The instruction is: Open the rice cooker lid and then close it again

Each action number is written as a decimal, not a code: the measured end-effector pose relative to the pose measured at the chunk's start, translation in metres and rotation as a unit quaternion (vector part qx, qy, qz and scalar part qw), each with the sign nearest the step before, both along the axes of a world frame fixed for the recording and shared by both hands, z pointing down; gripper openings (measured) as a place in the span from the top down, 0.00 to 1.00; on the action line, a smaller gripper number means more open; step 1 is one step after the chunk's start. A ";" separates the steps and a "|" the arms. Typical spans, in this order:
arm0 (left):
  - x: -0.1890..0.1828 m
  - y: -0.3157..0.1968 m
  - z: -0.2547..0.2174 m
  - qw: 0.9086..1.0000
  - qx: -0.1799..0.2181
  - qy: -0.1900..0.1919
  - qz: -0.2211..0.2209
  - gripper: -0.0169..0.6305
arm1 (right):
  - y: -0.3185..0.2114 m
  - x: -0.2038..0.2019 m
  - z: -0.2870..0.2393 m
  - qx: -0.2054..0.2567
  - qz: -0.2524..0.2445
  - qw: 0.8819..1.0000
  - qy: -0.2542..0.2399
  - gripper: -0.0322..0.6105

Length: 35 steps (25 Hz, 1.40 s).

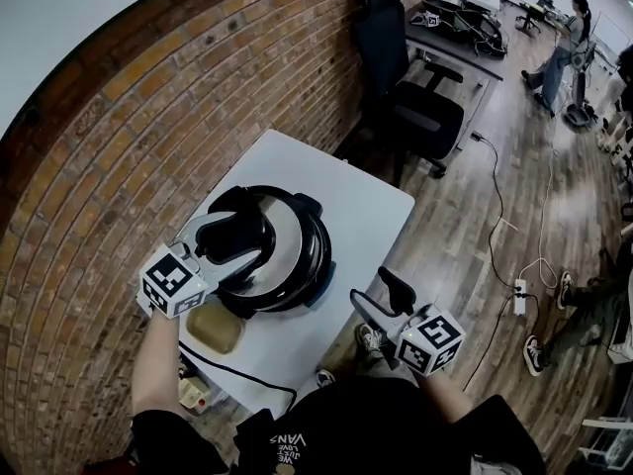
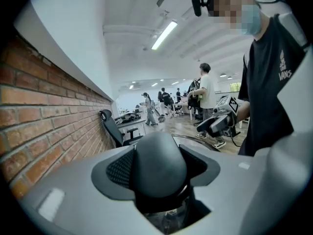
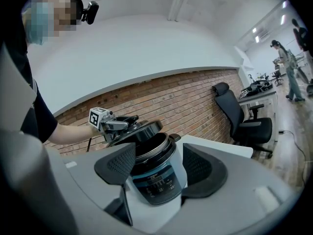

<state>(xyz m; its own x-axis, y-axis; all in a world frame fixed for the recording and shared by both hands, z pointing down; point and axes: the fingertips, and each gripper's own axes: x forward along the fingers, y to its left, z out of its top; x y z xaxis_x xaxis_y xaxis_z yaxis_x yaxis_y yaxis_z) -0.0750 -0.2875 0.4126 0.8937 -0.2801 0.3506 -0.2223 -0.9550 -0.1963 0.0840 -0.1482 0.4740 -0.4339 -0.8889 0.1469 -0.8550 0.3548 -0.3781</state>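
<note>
The rice cooker (image 1: 315,265) stands on a small white table (image 1: 371,201); its white front with the control panel (image 3: 155,186) faces my right gripper. Its black lid (image 3: 136,129) is tilted up off the pot on the left side, so the inner rim shows. My left gripper (image 1: 235,242) is shut on the lid's black handle (image 2: 159,165), which fills the gap between both pads. My right gripper (image 1: 379,295) hangs open in the air just off the table's near right edge, apart from the cooker, with nothing between its jaws.
A tan shallow dish (image 1: 216,329) lies on the table beside the cooker, and a black cord (image 1: 242,376) runs along the near edge. A brick wall (image 1: 119,166) is on the left. A black office chair (image 1: 410,97) and desks stand beyond the table; a power strip (image 1: 519,295) lies on the floor.
</note>
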 end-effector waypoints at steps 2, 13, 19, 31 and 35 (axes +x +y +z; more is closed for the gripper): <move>-0.010 0.002 -0.008 1.000 0.003 0.014 -0.019 0.54 | 0.001 -0.004 -0.002 0.004 -0.004 1.000 -0.002 0.49; -0.093 0.026 -0.033 0.977 -0.023 0.127 -0.169 0.54 | 0.004 -0.032 -0.011 0.020 -0.045 0.999 -0.005 0.49; -0.151 0.048 -0.029 0.950 -0.031 0.158 -0.268 0.54 | -0.001 -0.049 -0.016 0.028 -0.070 0.997 -0.005 0.49; -0.238 0.099 0.014 0.885 -0.063 0.219 -0.406 0.54 | -0.012 -0.083 -0.017 0.029 -0.114 0.993 -0.007 0.49; -0.253 0.115 0.028 0.865 -0.069 0.234 -0.439 0.54 | -0.016 -0.091 -0.021 0.031 -0.127 0.991 -0.006 0.49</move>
<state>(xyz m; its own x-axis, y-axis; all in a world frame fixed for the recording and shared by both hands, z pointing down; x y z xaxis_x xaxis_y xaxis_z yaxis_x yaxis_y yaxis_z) -0.3285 -0.1729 0.4404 0.4120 -0.9064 0.0930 -0.8974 -0.3860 0.2137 -0.0073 -0.1646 0.4535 -0.6465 -0.7577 0.0892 -0.7307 0.5814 -0.3577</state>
